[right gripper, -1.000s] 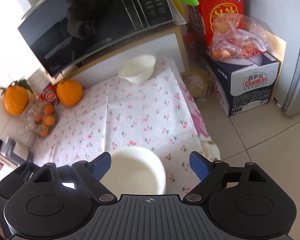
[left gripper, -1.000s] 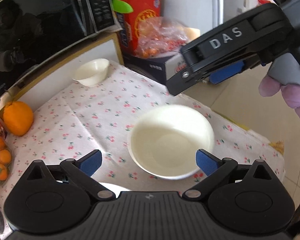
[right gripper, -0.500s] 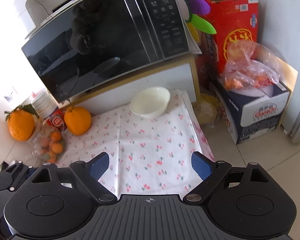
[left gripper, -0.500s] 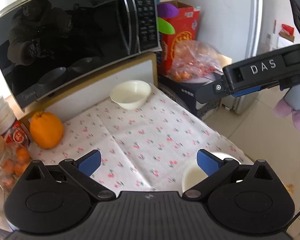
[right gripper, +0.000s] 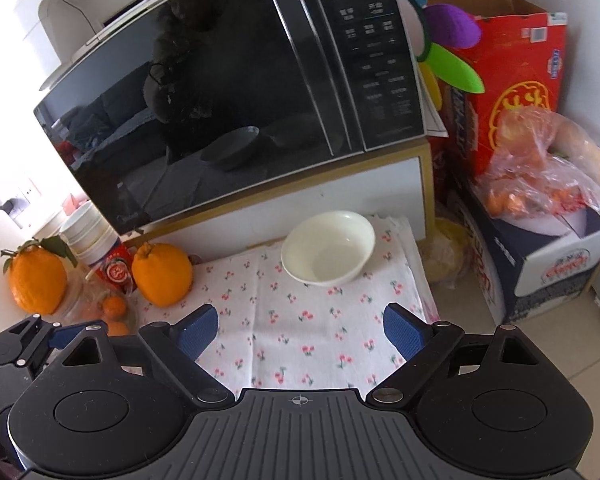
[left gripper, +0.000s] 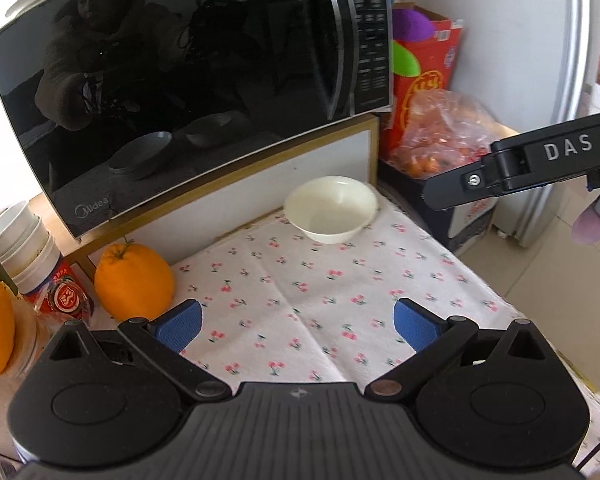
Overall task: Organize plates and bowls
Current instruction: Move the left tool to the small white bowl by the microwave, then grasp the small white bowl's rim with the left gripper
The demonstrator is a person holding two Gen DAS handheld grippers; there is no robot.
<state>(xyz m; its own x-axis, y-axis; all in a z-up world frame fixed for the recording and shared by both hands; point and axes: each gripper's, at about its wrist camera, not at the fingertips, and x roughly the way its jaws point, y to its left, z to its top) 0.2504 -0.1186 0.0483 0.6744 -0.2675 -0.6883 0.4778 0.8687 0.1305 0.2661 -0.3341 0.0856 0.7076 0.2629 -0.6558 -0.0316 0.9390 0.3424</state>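
Bowl [right gripper: 328, 247] sits well beyond both grippers' wide-open, empty jaws on cloth [right gripper: 300, 332].

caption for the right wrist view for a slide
Open right gripper faces a white bowl on the cherry-print cloth below the microwave.

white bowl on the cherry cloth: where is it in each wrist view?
Left wrist: white bowl sits upper centre, at the cloth's far right corner.
Right wrist: white bowl sits centre, slightly right, at the same corner.
Shared landmark: the black microwave, directly behind the bowl.
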